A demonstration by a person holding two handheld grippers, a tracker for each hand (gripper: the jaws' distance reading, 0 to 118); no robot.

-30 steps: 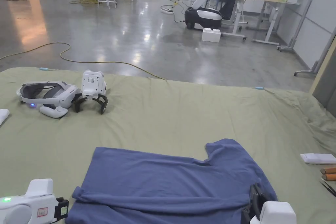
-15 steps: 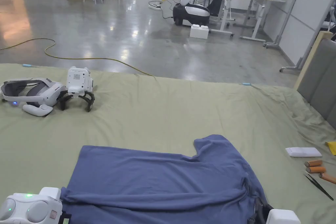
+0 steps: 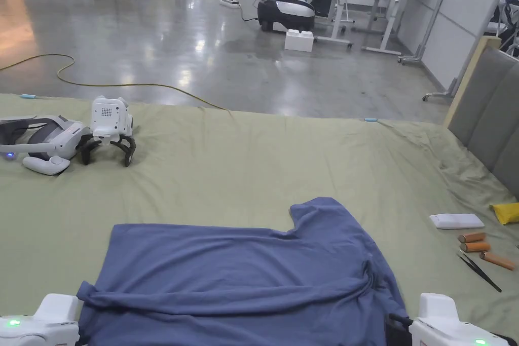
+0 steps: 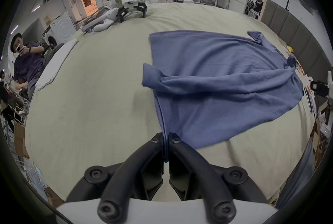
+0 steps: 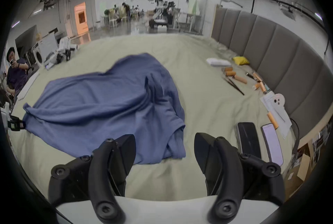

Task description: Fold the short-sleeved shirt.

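I am holding the left gripper (image 4: 166, 139) pressed together on the hem edge of the blue shirt (image 3: 243, 271), both jaws pinching the cloth at the near-left corner of the garment, close to the near edge of the bed (image 3: 253, 169). The right gripper (image 5: 164, 148) is sitting with its jaws spread wide, hanging just short of the shirt's near-right corner with bare green sheet between them and touching no fabric. The shirt is lying on the near half of the bed, one sleeve pointing toward the far edge and a long crease running across it from left to right. Toward the far-left corner a white headset (image 3: 40, 142) is resting beside a spare gripper (image 3: 107, 129). By the right edge, next to the grey headboard (image 3: 486, 104), I am seeing a white remote (image 3: 456, 221), orange rolls (image 3: 474, 242), black tweezers (image 3: 479, 272), a yellow cloth (image 3: 506, 213) and two phones (image 5: 247, 136). I cannot make out any brand, label or writing anywhere.
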